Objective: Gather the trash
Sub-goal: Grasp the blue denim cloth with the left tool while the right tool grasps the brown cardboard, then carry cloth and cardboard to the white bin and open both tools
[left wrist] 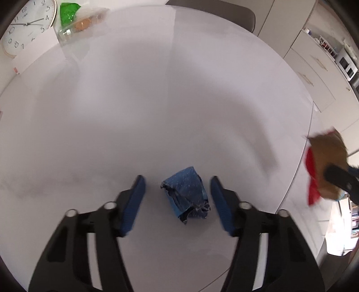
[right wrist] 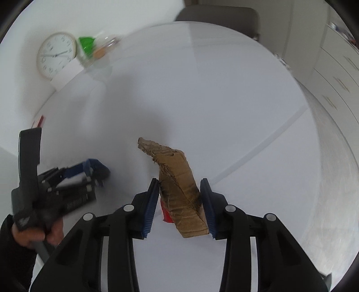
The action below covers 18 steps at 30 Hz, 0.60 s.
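A crumpled blue wrapper (left wrist: 187, 194) lies on the round white table (left wrist: 157, 101). My left gripper (left wrist: 177, 183) is open with a finger on each side of the wrapper, not touching it. My right gripper (right wrist: 179, 185) is shut on a torn piece of brown cardboard (right wrist: 177, 179) with a red part (right wrist: 166, 214) under it, held above the table. The cardboard also shows at the right edge of the left wrist view (left wrist: 327, 161). The left gripper shows in the right wrist view (right wrist: 89, 171), low at the left.
A clear container (left wrist: 76, 22) with green and orange contents stands at the table's far left edge, beside a wall clock (left wrist: 27, 24). A chair (right wrist: 219, 18) stands behind the table. White cabinets (left wrist: 314, 74) line the right side.
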Motion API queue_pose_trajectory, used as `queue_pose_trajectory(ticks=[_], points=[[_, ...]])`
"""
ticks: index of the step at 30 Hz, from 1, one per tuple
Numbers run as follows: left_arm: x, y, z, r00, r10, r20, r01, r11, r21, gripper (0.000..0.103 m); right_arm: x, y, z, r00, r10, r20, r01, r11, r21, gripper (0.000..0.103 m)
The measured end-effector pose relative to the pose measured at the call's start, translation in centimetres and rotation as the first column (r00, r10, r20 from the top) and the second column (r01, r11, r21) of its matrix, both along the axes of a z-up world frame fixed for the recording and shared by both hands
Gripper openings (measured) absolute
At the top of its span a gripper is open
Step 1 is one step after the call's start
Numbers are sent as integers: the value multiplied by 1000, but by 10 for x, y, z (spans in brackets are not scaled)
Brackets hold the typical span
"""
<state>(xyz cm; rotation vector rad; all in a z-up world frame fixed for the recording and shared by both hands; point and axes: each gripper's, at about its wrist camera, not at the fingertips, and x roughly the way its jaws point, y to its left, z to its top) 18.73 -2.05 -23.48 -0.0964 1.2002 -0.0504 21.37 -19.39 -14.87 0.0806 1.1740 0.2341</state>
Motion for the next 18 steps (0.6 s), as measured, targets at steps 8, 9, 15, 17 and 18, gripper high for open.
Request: queue_pose_trajectory(ticks=[8,9,15,17,18], points=[[-10,-6,9,1000,-1,5,1,1000,-2,36,-47,-35,11,996,-90,-4,90,996,1,39],[-13,-10,14,1000,-10,12,10,1000,-1,36,-56,-43,13,995,-101,-2,101,995,-1,39],[-63,-57,67,988,-136,80,136,991,0,36,-106,-72,28,986,-164,10,164,987,0,39],[-81,-76,81,980,-176,95,178,984,-11,36,-125,-82,32,982,-188,13,188,982,-7,39],[-94,-91,91,973,-206,105,209,978,-22,36,-139,-91,34,979,-206,14,206,979,-8,39]])
